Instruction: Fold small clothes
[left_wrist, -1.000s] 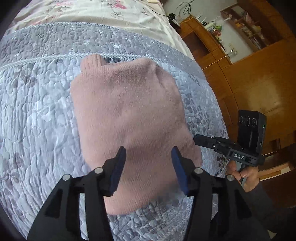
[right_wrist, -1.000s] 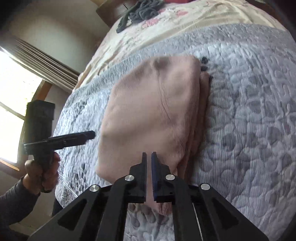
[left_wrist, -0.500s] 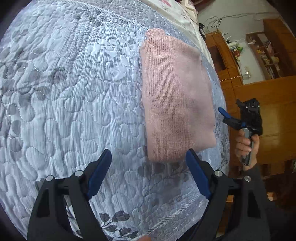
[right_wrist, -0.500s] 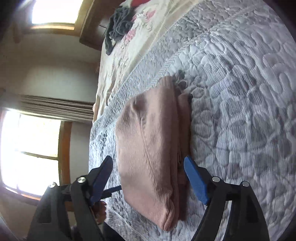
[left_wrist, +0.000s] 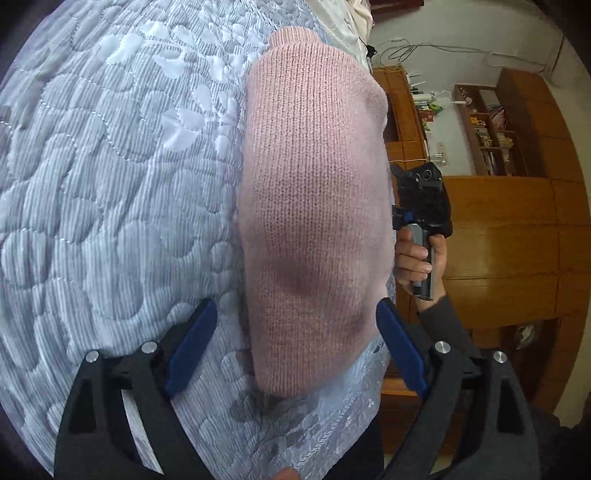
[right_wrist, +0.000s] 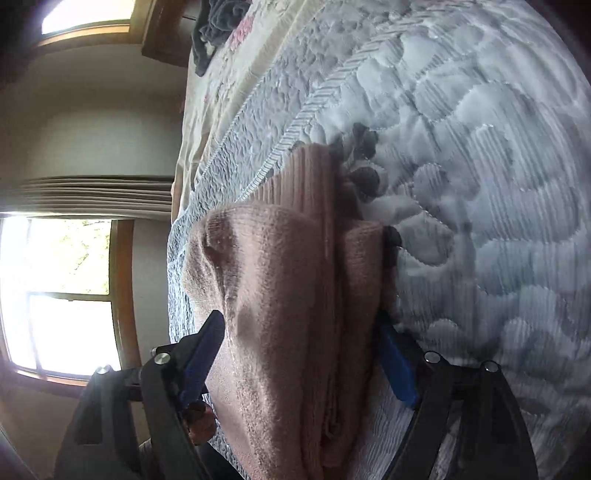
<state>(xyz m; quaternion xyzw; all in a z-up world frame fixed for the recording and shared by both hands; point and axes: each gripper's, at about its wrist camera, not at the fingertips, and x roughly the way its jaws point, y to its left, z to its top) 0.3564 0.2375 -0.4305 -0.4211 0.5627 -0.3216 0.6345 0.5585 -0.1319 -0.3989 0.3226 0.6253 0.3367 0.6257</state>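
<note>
A folded pink knit garment (left_wrist: 314, 206) lies on the grey quilted bedspread (left_wrist: 110, 206), near the bed's edge. My left gripper (left_wrist: 295, 350) is open wide, its blue pads on either side of the garment's near end. In the right wrist view the same garment (right_wrist: 295, 295) shows its stacked layers, and my right gripper (right_wrist: 299, 362) stands open astride its other end. The left wrist view also catches the right gripper (left_wrist: 421, 199), held in a hand just past the garment's right side.
Wooden cabinets and shelves (left_wrist: 498, 229) stand beyond the bed's edge. A window (right_wrist: 55, 295) with a curtain is on the other side. Dark grey clothes (right_wrist: 216, 26) lie on a floral sheet (right_wrist: 236, 70) at the bed's far end.
The right gripper, shut a second ago, has opened wide. The left gripper has opened further. Both have come in close and low, one at each end of the garment.
</note>
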